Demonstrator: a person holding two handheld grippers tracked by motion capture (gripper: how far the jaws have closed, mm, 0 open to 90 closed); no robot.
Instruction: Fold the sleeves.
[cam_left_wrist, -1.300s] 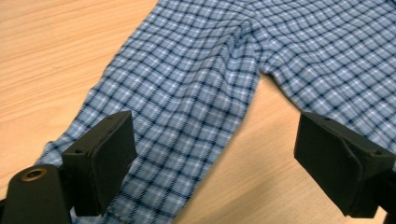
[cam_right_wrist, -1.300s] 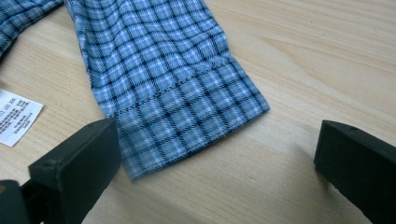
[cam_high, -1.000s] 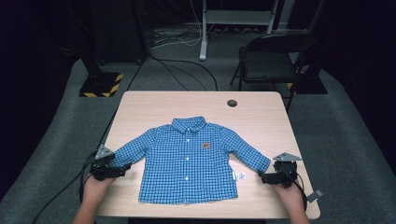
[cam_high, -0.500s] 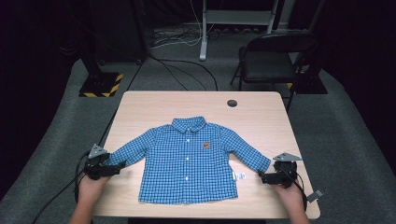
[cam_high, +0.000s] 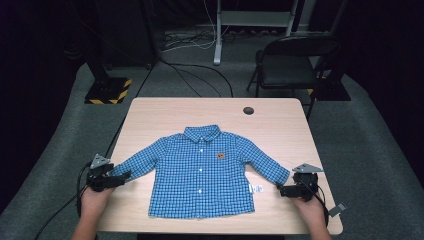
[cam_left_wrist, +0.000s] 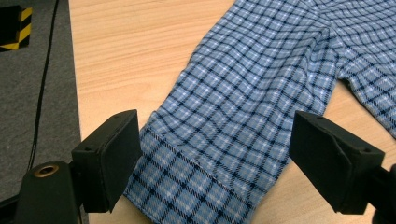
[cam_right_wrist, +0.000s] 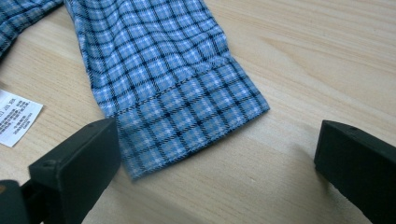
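Lining up on both sleeve cuffs of the blue checked shirt (cam_high: 202, 172).

Spread flat, front up, mid-table (cam_high: 165, 112), sleeves angled out to the near corners. Left gripper (cam_high: 119, 178) with jaws wide apart either side of the left cuff (cam_left_wrist: 196, 186); right gripper (cam_high: 283, 189) likewise gaping, right cuff (cam_right_wrist: 191, 121) just ahead, nearer one jaw. Probably next: easing forward, right one re-centring, closing on both cuffs.
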